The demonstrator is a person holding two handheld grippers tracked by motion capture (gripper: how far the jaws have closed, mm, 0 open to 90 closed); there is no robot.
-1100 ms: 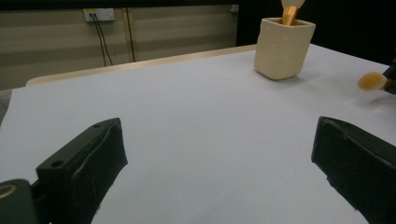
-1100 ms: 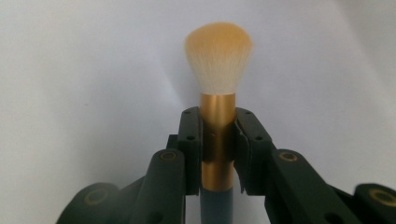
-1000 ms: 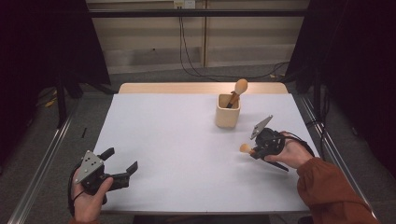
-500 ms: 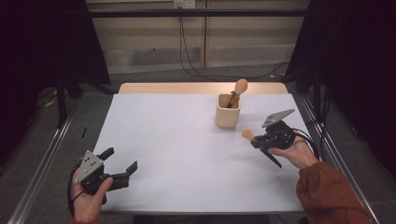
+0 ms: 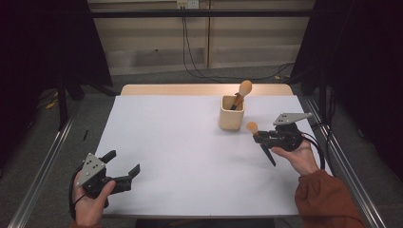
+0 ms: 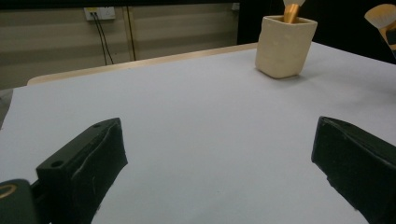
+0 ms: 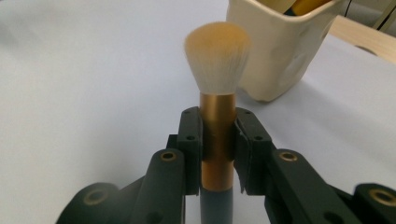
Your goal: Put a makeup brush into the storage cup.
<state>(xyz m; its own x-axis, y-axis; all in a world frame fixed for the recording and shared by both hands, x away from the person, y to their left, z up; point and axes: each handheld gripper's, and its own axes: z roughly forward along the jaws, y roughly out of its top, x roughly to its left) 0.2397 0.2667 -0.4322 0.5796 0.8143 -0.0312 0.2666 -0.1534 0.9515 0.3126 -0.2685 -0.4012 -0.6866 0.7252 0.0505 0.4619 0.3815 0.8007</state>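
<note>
The right claw [image 5: 260, 136] hovers with jaws clamped together, while the left claw [image 5: 124, 166] rests gaping wide.

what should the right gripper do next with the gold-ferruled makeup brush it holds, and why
Probably lift the gold-ferruled makeup brush over the cream square cup and lower it in: the right gripper is clamped on its ferrule just beside the cup, which already holds another brush.

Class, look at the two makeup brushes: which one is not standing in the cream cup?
The brush clamped in the right tongs, bristles toward the cup. The other brush stands inside the cup, head poking above the rim.
</note>
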